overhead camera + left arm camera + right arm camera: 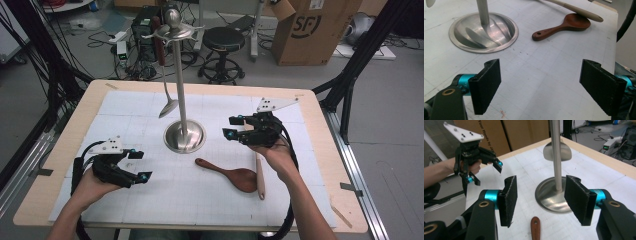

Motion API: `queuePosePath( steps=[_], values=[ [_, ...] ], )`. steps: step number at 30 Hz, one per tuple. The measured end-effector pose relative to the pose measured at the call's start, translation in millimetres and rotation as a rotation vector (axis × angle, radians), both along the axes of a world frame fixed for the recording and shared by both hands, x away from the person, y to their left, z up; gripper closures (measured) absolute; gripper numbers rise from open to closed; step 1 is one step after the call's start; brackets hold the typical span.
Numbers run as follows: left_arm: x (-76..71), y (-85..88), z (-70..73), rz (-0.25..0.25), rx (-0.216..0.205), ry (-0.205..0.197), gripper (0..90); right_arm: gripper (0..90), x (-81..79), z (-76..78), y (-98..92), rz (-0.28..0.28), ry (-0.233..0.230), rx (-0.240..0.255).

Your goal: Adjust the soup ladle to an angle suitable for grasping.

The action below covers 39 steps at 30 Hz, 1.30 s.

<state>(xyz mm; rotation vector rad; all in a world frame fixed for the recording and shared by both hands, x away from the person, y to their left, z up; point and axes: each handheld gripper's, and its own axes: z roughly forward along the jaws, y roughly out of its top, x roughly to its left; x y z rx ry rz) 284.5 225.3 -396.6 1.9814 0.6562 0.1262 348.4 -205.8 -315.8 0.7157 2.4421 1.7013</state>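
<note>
Left gripper (136, 165): black linkage frame, teal collars behind flat black rectangular pads (485, 83) with finely ribbed faces, brass-coloured pivot bushings, grey three-cornered plate on top with small dark screws, thick black cable looping back past the wrist. Right gripper (232, 127): same build, with teal collars, black ribbed pads (507, 200), brass bushings, a grey screw-studded plate and a black cable trailing along the forearm. Both forearms bare, no sleeves in view.
</note>
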Motion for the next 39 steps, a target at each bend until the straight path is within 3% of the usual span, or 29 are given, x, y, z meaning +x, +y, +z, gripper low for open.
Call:
queuePosePath(
  steps=[14, 39],
  values=[
    [-0.2, 0.0, -1.9, 0.009, 0.005, 0.003, 18.1, 43.5, -8.0, -19.2, -8.2, -0.013, 0.021, -0.014],
    [-0.1, -0.2, -2.3, 0.011, 0.005, -0.001, 18.1, 45.2, -17.5, -61.6, -17.3, -0.032, 0.077, -0.098]
  ],
)
